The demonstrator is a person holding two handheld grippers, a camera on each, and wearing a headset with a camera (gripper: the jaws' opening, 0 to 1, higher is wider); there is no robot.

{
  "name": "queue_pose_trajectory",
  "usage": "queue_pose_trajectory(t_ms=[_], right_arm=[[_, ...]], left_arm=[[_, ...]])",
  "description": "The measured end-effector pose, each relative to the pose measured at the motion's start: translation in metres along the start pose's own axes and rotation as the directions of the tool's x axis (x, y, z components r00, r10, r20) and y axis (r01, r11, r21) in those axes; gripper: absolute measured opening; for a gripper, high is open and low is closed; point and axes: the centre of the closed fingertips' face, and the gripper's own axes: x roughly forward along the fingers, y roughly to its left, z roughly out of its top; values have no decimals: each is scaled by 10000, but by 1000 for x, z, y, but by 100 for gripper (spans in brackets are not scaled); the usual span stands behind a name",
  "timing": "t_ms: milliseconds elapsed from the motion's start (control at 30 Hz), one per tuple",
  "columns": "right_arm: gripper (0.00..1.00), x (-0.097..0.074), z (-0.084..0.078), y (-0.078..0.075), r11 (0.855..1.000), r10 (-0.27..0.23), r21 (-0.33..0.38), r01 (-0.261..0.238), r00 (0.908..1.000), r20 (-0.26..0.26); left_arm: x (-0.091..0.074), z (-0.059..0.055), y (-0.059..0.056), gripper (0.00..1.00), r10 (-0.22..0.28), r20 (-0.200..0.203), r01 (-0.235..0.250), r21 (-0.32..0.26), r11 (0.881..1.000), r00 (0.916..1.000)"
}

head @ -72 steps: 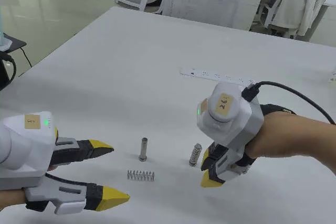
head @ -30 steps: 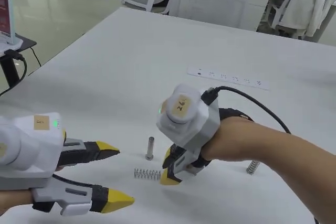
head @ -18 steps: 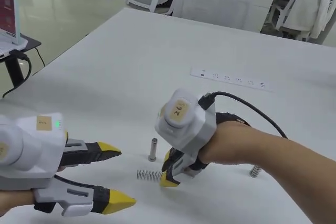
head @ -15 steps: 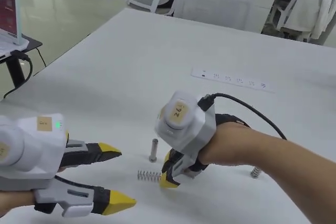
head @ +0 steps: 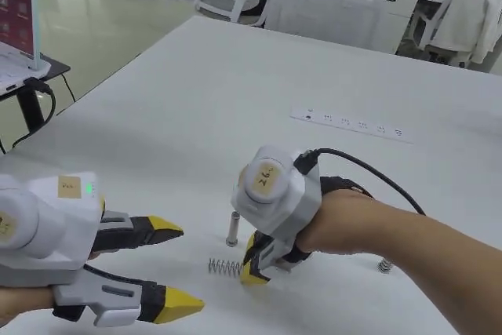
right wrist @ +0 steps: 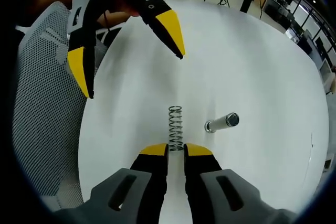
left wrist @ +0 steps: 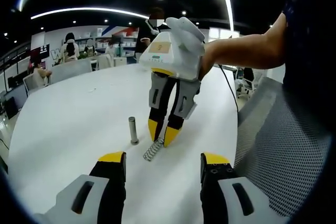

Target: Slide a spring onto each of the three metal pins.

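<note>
A loose spring (head: 225, 267) (right wrist: 175, 126) lies flat on the white table (head: 235, 100). Just behind it a bare metal pin (head: 233, 229) (right wrist: 222, 121) stands upright. My right gripper (head: 251, 271) (right wrist: 176, 150) points down at the spring's right end, its yellow fingertips (right wrist: 154, 150) shut narrowly on that end. The left gripper view shows the same grip from the front, spring (left wrist: 153, 149) beside pin (left wrist: 133, 130). My left gripper (head: 187, 266) (left wrist: 163, 158) hovers open at the near left, holding nothing. Farther right another pin with a spring (head: 384, 265) on it peeks past the forearm.
A white power strip (head: 353, 123) lies farther back on the table. A black cable (head: 369, 172) runs from the right gripper over the forearm. The table's left edge drops to the floor. Chairs (head: 329, 13) and desks stand beyond the far edge.
My right gripper has left the spring-loaded pin at the right, moved left to the loose spring and settled at its end. The left gripper has stayed open in place.
</note>
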Motion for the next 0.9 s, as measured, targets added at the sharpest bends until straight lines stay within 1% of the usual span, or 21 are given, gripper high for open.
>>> queue_pose_trajectory(t_ms=[167,267,400,633,767,900], right_arm=[[8,0,2,-1,9997,-80,-216,81,10000,36],[8,-1,1,0,9998,-31,-175,32,10000,47],[8,-6,-1,3,9999,7,-144,-6,10000,57],[8,-20,-2,12,9998,183,-66,-182,9995,255],[8,-32,1,17,9997,203,-138,-197,9988,456],[8,-42,4,24,9992,272,-317,-256,9982,529]], left_arm=[[0,-2,1,51,-2,-52,2,10,10000,10000],[0,-1,1,51,0,-45,0,10,10000,10000],[1,-2,1,51,-25,-75,25,34,10000,10000],[10,0,-6,48,-316,-152,319,249,9992,9994],[14,3,-8,45,-482,-126,486,394,9980,9988],[17,7,-9,42,-590,-63,593,531,9968,9982]])
